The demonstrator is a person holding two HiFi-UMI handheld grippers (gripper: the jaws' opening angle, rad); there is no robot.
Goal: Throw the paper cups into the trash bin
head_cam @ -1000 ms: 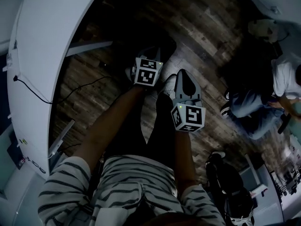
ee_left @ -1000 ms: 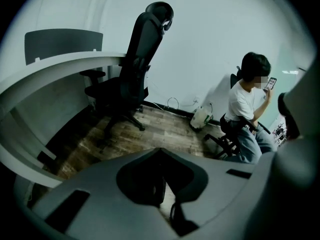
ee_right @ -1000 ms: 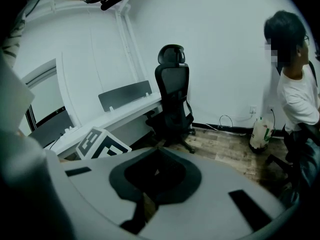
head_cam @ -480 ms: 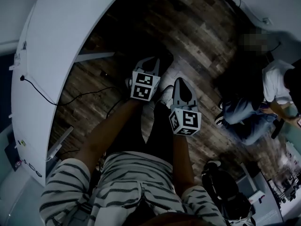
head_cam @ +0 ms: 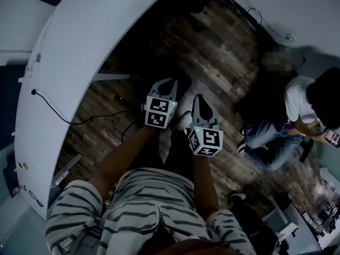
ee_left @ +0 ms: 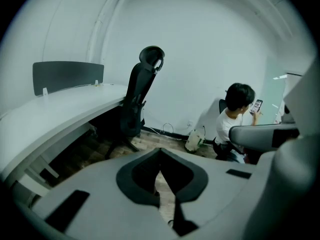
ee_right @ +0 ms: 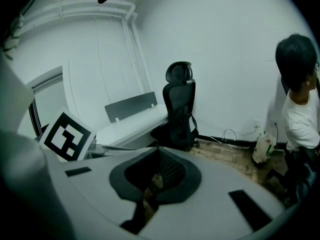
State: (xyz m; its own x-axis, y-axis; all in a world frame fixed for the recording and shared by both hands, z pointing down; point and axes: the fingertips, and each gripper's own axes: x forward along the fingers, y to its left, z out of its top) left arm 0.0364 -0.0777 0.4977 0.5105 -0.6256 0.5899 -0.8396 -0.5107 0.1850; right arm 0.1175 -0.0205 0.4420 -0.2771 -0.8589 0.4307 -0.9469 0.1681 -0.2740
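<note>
No paper cup or trash bin shows in any view. In the head view my left gripper and right gripper hang side by side above the person's legs, pointing at the wooden floor. Both are shut with nothing between their jaws. In the left gripper view the left gripper has its tips meeting, with only floor behind them. The right gripper view shows the same for the right gripper, and the left gripper's marker cube sits at its left.
A long curved white desk runs along the left, with a grey divider panel on it. A black office chair stands ahead. A person sits on the floor at the right. A white bag leans by the wall.
Both grippers have drifted slightly left and up in the head view, staying shut and side by side. The view has swung, so more of the desk shows.
</note>
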